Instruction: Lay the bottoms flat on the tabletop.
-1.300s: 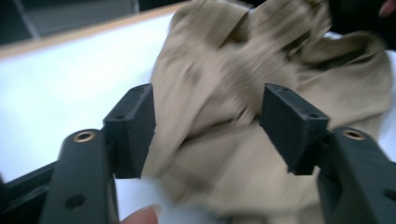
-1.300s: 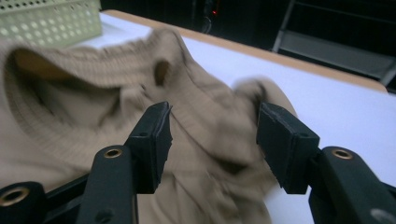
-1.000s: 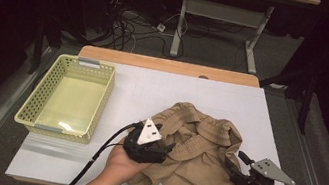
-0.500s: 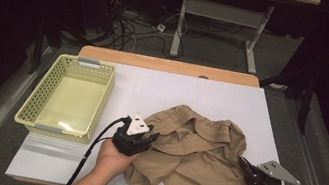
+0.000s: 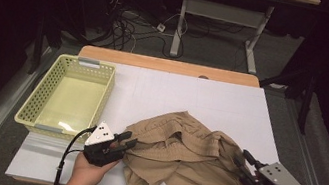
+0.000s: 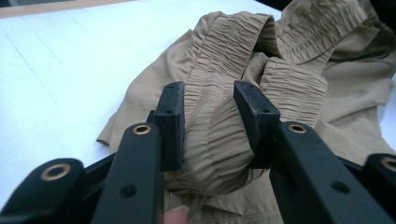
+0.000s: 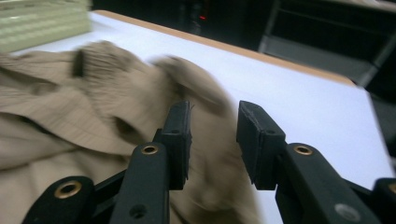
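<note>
Shorts point(image 5: 181, 158): tan, crumpled on the white tabletop point(image 5: 211, 103), right of the basket point(image 5: 68, 96).
Left gripper point(image 5: 129, 143): at the shorts' left edge; a bunched fold of the elastic waistband point(image 6: 212, 135) sits gripped between its jaws.
Right gripper point(image 5: 241, 158): at the right edge, jaws just reopened, apart over cloth; grip unclear through blur.

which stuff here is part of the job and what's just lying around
In the job:
- tan shorts, crumpled on the white table
- left claw, gathered waistband between its jaws
- right claw, at the shorts' right edge

Lying about:
- yellow basket, nothing in it
- cables on the floor
- desk frame behind
</note>
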Motion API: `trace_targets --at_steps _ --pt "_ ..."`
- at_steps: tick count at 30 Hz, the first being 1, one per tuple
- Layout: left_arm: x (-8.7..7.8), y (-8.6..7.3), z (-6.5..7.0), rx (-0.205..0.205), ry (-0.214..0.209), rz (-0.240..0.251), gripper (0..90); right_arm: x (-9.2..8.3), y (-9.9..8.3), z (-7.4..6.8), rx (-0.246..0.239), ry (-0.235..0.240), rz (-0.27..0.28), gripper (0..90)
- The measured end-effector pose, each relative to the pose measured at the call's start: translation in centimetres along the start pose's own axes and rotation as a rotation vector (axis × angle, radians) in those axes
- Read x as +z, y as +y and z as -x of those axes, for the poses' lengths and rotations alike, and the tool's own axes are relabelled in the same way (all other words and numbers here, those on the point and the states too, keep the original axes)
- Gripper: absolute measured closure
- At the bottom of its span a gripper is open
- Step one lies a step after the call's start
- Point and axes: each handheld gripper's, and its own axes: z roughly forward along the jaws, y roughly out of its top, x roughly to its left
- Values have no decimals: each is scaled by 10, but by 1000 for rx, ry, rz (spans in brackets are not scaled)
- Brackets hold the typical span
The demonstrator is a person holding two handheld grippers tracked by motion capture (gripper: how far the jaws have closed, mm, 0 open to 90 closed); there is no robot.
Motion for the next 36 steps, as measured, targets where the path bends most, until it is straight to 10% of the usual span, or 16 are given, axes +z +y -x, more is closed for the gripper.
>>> trace_targets --at_steps 12,19,31,36 --pt "-34 -24 -3 -28 89 -27 638 60 7 -31 -80 150 -97 546" --pt "-36 -30 -5 -35 116 -32 684 71 0 -17 -18 171 -121 735" --pt "-5 -15 24 140 117 -68 688 30 -8 41 121 34 -59 757" --pt "2 -12 12 73 106 -54 685 20 -23 65 180 -20 -67 750"
